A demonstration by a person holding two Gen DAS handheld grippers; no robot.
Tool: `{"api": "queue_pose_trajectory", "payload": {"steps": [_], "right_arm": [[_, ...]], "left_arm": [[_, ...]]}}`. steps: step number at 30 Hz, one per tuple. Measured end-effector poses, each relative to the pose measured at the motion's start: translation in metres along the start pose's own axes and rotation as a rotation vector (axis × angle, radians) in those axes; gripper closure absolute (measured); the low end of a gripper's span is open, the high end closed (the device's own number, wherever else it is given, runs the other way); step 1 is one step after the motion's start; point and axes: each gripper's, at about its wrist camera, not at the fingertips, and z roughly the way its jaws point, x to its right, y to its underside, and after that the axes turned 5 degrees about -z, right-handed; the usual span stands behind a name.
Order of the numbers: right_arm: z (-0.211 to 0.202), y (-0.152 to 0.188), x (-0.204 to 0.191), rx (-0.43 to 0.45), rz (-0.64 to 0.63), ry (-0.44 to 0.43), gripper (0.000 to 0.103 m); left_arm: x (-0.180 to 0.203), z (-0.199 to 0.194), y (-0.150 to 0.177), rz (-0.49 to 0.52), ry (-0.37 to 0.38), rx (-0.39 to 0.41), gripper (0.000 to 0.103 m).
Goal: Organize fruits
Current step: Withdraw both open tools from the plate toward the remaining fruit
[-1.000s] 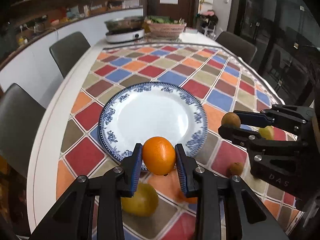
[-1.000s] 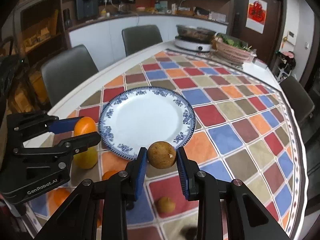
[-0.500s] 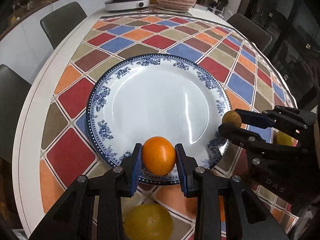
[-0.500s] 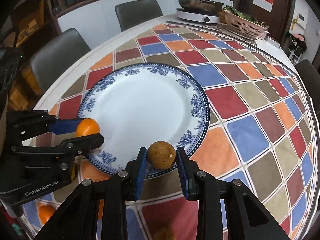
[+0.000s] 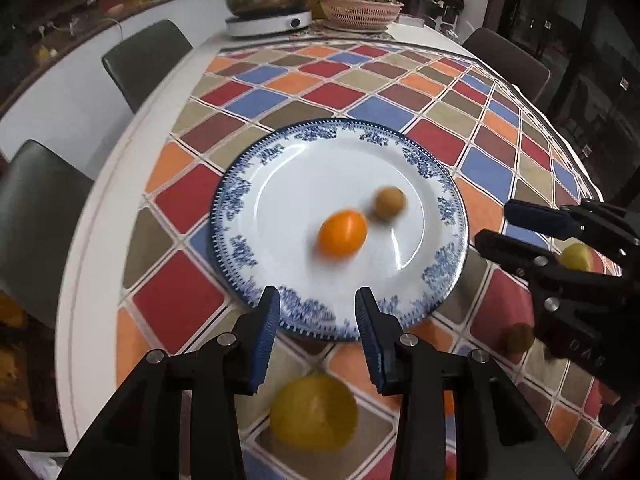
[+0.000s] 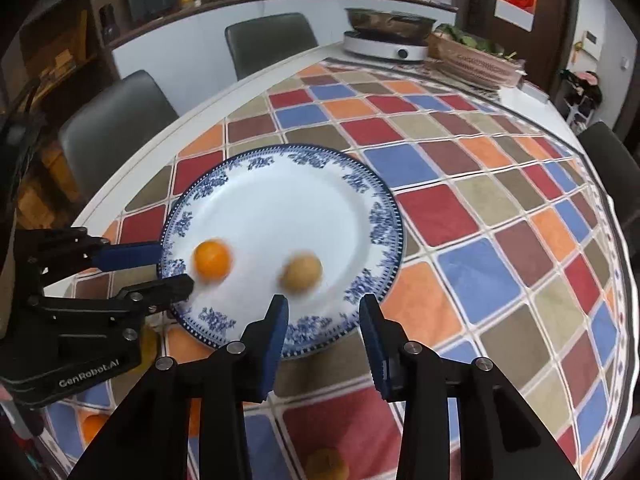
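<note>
Both fruits left my grips: orange (image 5: 342,238) and brown fruit (image 5: 389,203) on plate (image 5: 236,200); left gripper (image 5: 316,322), right gripper (image 6: 323,322) jaws opening, empty.

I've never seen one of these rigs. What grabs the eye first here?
A blue-rimmed plate on a bright checkered tablecloth, with an orange and a small brown fruit lying blurred on it. Two black grippers, left and right, flank its near edge, jaws opening and empty.
</note>
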Motion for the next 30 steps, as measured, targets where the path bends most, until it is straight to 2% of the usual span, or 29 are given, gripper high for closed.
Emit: {"api": "queue_pose_trajectory", "payload": {"steps": [4, 7, 13, 16, 17, 18, 20, 26, 30], "right_arm": [[-0.021, 0.009, 0.000, 0.029, 0.015, 0.013, 0.065], [-0.040, 0.019, -0.004, 0.062, 0.018, 0.021, 0.065], [-0.078, 0.041, -0.015, 0.128, 0.018, 0.026, 0.065], [-0.093, 0.051, -0.024, 0.151, 0.010, 0.019, 0.065], [-0.099, 0.055, -0.027, 0.161, 0.008, 0.016, 0.064], [-0.103, 0.058, -0.029, 0.167, 0.007, 0.016, 0.056], [-0.114, 0.064, -0.035, 0.191, 0.001, 0.028, 0.048], [-0.136, 0.083, -0.051, 0.230, -0.021, 0.061, 0.048], [-0.143, 0.098, -0.066, 0.250, -0.066, 0.062, 0.048]], "left_arm": [[0.003, -0.026, 0.015, -0.016, 0.016, 0.040, 0.064], [0.008, -0.050, 0.029, -0.009, -0.004, 0.094, 0.064], [0.014, -0.092, 0.054, -0.009, -0.005, 0.194, 0.056], [0.015, -0.114, 0.069, -0.019, -0.010, 0.251, 0.048], [0.015, -0.118, 0.073, -0.021, -0.009, 0.262, 0.046], [0.015, -0.125, 0.078, -0.023, -0.013, 0.277, 0.045], [0.014, -0.134, 0.088, -0.031, -0.024, 0.303, 0.041], [0.011, -0.150, 0.118, -0.035, -0.027, 0.328, 0.030], [0.008, -0.151, 0.138, -0.027, -0.054, 0.320, 0.027]]}}
